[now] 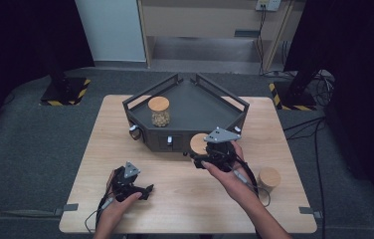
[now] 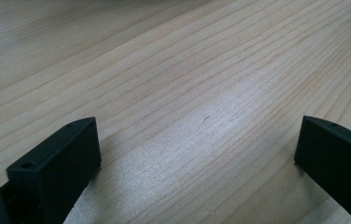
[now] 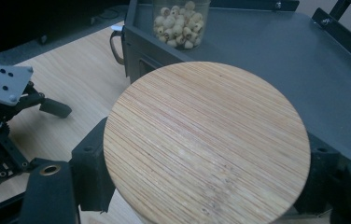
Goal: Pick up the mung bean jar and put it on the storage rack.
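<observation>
My right gripper [image 1: 206, 151] is shut on a jar with a round wooden lid [image 1: 198, 143], held at the front edge of the dark six-sided tray [image 1: 200, 102]. In the right gripper view the lid [image 3: 206, 144] sits between the two black jaws and hides the jar's body. A second wooden-lidded jar [image 1: 159, 111] of pale round pieces stands on the tray's left part, its glass [image 3: 181, 21] at the top of the right gripper view. My left gripper [image 1: 142, 190] rests low on the table at the front left, open, with bare wood between its jaws [image 2: 197, 154].
A third wooden-lidded jar [image 1: 268, 179] stands on the light wooden table [image 1: 125, 134] at the front right. The tray [image 3: 267, 56] has raised rails along its back sides. The left gripper [image 3: 10, 126] lies left of the tray's front wall. Cables trail from both grippers.
</observation>
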Demonstrator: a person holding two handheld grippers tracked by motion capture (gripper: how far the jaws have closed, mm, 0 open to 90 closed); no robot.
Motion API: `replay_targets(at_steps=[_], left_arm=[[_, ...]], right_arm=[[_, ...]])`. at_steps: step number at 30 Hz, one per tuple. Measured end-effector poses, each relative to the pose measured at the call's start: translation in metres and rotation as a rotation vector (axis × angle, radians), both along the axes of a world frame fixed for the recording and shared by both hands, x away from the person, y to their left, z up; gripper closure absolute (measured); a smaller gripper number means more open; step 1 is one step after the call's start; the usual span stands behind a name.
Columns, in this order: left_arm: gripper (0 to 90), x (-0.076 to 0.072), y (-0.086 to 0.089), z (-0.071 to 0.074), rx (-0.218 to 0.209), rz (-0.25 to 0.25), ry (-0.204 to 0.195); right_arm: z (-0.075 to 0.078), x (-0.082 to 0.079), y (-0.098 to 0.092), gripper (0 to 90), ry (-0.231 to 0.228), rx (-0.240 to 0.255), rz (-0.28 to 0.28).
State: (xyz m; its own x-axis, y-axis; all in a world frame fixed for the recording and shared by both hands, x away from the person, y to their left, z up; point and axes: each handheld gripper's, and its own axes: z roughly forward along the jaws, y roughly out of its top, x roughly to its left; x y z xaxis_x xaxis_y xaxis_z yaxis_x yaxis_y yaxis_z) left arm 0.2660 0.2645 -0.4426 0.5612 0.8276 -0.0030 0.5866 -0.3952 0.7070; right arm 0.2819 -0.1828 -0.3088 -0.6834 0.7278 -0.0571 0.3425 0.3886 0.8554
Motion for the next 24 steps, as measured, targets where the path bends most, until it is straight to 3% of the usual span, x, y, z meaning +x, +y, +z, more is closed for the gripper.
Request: replay_targets(at_steps=[24], left_arm=[[0.0, 0.0, 0.0, 0.0, 0.0, -0.001, 0.0]], right_arm=[[0.023, 0.019, 0.006, 25.4, -0.003, -0.006, -0.034]])
